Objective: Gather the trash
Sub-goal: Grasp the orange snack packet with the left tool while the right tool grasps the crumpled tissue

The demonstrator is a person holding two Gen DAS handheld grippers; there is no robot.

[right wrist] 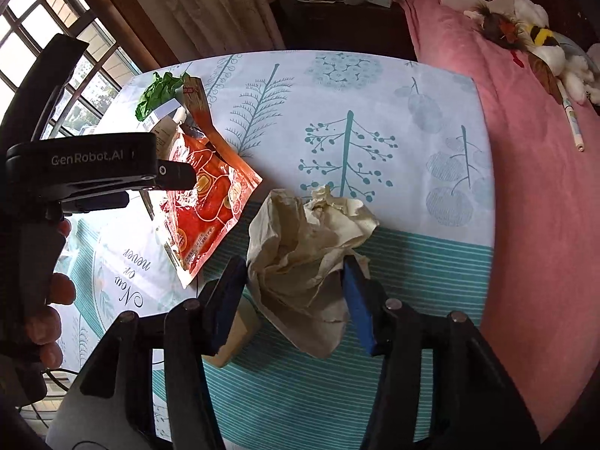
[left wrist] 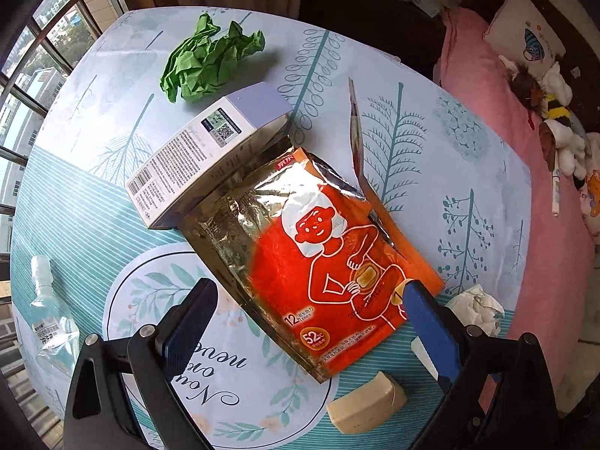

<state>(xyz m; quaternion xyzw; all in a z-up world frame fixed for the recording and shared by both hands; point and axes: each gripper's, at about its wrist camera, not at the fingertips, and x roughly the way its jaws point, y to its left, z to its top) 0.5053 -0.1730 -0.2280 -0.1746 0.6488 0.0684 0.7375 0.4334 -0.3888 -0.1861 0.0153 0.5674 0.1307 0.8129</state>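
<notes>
Left wrist view, left to right: clear plastic bottle (left wrist: 48, 311) flat near the window edge of the counter (left wrist: 431, 172); crumpled green paper (left wrist: 204, 63) at the far side; white carton (left wrist: 198, 161) lying with one end on the top edge of the red and silver foil pouch (left wrist: 318, 262). Left gripper (left wrist: 303, 311) pointing steeply down over the pouch's near end, fingers (left wrist: 191, 322) spread wide, one on each side of the pouch, nothing between the pads and no contact evident. Pouch's long axis running from upper left to lower right, oblique to the line joining the two fingers; probably too broad to take flat, hence a near edge or corner the likelier hold. Small beige block (left wrist: 367, 405) just beside the pouch's near corner; crumpled white paper (left wrist: 476, 311) just beyond the right-hand finger. Right wrist view, left to right: a hand (right wrist: 52, 292) holding the left gripper above the pouch; right gripper (right wrist: 296, 300) with fingers (right wrist: 358, 307) closed partway onto the crumpled white paper, both pads pressing its lower folds, the wad rising forward of them with its bulk toward the far side. Pink bed (right wrist: 525, 187) to the right, off the counter. Pouch nearest the left hand, wad already in the right. No bin or bag visible in either view.
</notes>
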